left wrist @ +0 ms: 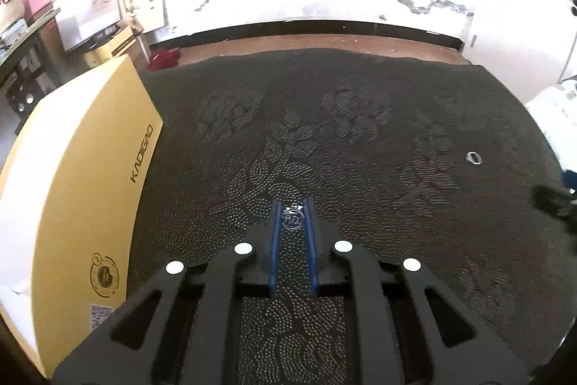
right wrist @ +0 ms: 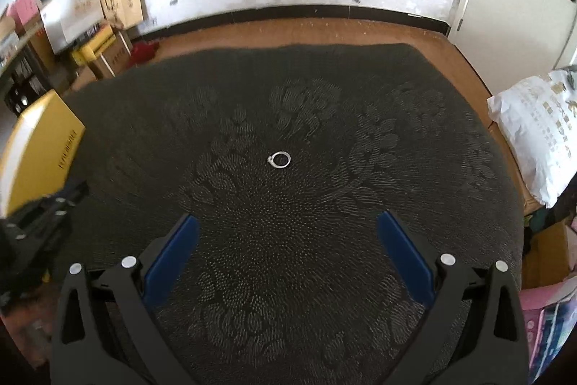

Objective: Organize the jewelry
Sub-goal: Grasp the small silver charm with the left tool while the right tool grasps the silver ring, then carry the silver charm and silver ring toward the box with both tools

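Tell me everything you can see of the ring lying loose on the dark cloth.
The ring is a thin, silver-looking band with a small setting or knot on its left edge. It lies flat on the dark patterned cloth, alone, touching nothing else. The right gripper is wide open and short of it.

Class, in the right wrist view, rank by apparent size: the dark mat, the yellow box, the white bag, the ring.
1. dark mat
2. white bag
3. yellow box, partly cropped, so close to the bag
4. ring
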### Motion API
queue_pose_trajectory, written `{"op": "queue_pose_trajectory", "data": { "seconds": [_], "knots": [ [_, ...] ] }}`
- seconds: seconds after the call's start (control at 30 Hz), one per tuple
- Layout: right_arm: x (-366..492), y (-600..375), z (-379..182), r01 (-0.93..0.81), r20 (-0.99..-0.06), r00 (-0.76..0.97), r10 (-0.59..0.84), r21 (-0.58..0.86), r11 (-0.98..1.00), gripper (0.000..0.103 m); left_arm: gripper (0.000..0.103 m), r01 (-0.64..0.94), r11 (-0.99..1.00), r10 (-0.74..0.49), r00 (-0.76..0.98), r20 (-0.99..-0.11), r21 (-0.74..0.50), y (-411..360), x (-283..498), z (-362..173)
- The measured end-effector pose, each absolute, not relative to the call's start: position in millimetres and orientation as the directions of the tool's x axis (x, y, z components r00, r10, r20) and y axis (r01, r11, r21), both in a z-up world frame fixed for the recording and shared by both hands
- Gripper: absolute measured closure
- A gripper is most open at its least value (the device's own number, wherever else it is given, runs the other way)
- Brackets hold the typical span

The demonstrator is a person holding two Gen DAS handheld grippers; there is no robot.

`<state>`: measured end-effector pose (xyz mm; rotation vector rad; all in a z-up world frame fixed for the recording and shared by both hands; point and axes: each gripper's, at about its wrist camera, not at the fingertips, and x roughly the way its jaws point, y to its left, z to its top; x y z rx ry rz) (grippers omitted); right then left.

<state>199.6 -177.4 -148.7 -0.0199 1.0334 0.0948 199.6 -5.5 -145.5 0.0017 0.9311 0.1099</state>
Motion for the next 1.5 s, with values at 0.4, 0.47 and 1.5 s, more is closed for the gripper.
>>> {"op": "queue_pose_trajectory", "data": {
  "seconds": [0.4,0.47,1.5],
  "knots": [
    [256,-167,-222,-0.113,-0.866,0.495,0.065,0.010,0.994,0.007,0.090,-0.074,0.997,0.024,0.581,-0.814,-0.024,16,197,-135],
    [261,-169,-224,-0.104,-0.856,0.512,0.063,0.011,0.995,0.007,0.090,-0.073,0.997,0.020,0.575,-0.818,-0.027,18,196,-136],
    [230,-133,-158,-0.174,-0.824,0.557,0.106,0.009,0.985,0.081,0.090,-0.078,0.997,0.032,0.576,-0.817,-0.016,29,191,-129]
  ]
}}
